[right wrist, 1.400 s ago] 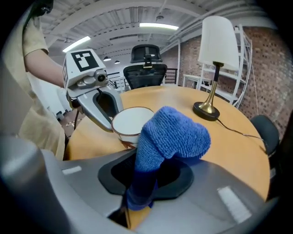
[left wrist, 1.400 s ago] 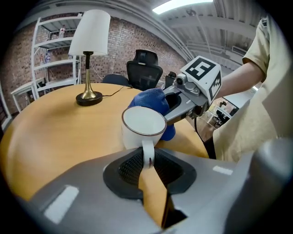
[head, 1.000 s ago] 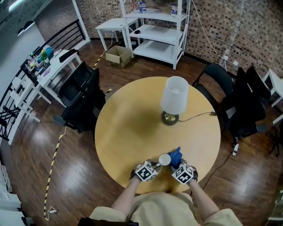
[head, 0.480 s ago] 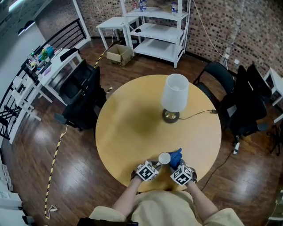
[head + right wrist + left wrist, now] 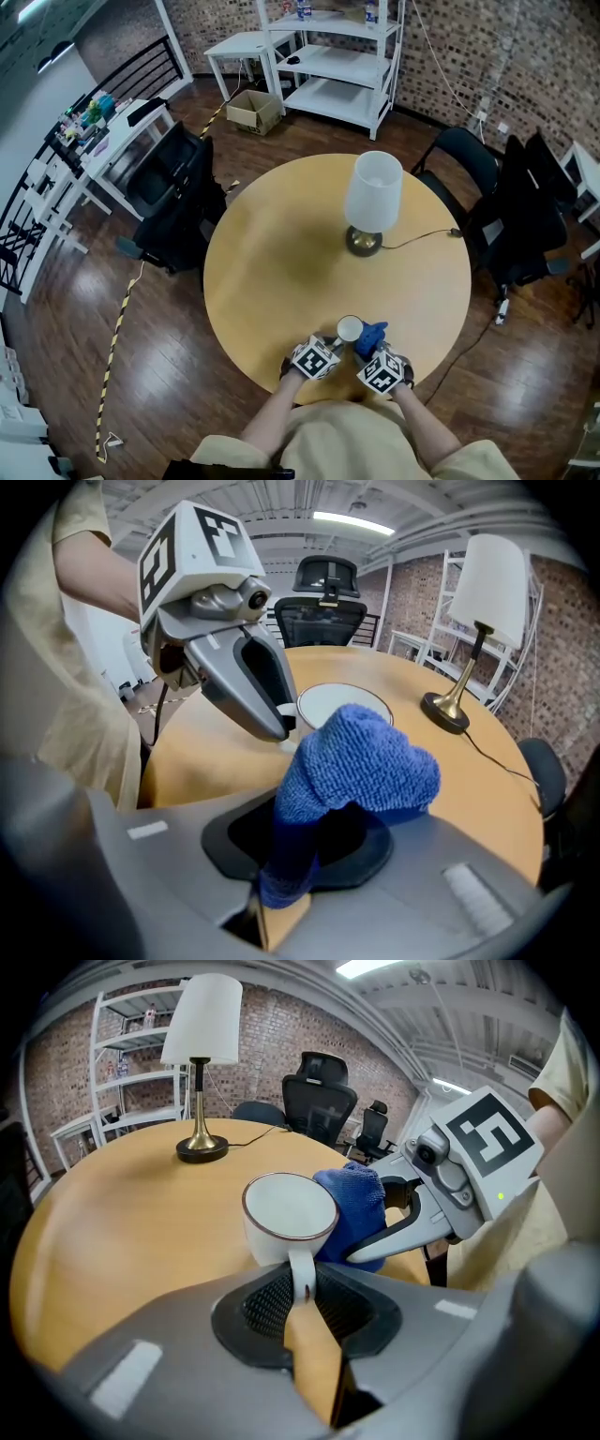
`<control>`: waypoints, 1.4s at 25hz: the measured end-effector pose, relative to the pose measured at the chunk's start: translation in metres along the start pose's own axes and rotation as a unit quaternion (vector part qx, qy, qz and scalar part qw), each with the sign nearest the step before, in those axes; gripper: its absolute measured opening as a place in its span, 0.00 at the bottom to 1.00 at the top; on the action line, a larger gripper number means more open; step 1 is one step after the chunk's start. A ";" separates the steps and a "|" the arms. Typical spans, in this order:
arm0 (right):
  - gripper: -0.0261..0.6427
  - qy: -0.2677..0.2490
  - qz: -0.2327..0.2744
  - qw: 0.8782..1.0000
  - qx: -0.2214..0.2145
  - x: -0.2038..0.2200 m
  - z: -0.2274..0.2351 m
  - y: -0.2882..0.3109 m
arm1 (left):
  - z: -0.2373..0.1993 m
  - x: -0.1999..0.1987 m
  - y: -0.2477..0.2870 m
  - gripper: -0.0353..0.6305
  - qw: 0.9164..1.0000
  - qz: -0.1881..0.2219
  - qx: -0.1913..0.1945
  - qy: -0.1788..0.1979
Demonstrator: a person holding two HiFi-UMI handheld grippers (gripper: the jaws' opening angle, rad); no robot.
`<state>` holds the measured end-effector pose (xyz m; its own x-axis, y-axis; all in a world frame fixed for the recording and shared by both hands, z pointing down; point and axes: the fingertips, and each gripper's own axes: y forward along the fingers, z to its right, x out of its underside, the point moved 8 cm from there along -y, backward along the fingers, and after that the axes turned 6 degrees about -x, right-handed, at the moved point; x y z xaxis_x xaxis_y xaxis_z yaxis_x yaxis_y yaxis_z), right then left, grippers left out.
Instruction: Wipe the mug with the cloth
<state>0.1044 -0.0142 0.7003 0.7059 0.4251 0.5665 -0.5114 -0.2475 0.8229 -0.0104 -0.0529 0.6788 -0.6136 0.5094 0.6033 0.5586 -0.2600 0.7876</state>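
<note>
1. Left gripper [image 5: 300, 1290]: at the left of the pair, jaws clamped on the mug's handle.
2. Mug [image 5: 289, 1215]: white with a thin dark rim line, upright, mouth facing up. It is at the near edge of the round wooden table [image 5: 272, 272], close in front of the person. Whether its base rests on the wood cannot be told.
3. Cloth [image 5: 361, 761]: blue terry, bunched into 1 wad, lying against the mug's right side.
4. Right gripper [image 5: 286, 878]: jaws closed on the cloth's lower end, wad standing above them.
5. Lamp [image 5: 372, 202]: white shade, brass base, on the table's far side, well apart from the mug.
</note>
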 end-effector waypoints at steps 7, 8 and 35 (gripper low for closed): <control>0.16 -0.012 -0.011 1.000 -0.008 -0.004 0.002 0.003 | 0.000 0.005 0.004 0.14 1.000 -0.006 0.005 -0.004; 0.16 -0.013 -0.013 1.000 -0.009 -0.004 0.001 0.004 | 0.000 0.004 0.004 0.14 1.000 -0.005 0.006 -0.003; 0.16 -0.241 -0.076 0.962 -0.102 -0.018 -0.022 0.022 | 0.011 0.005 0.011 0.14 0.988 -0.060 0.066 0.127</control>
<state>0.0700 -0.0080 0.7070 0.9005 -0.0214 0.4343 -0.4347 -0.0177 0.9004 -0.0013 -0.0441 0.6897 -0.7908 0.3031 0.5318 0.5309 -0.0927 0.8423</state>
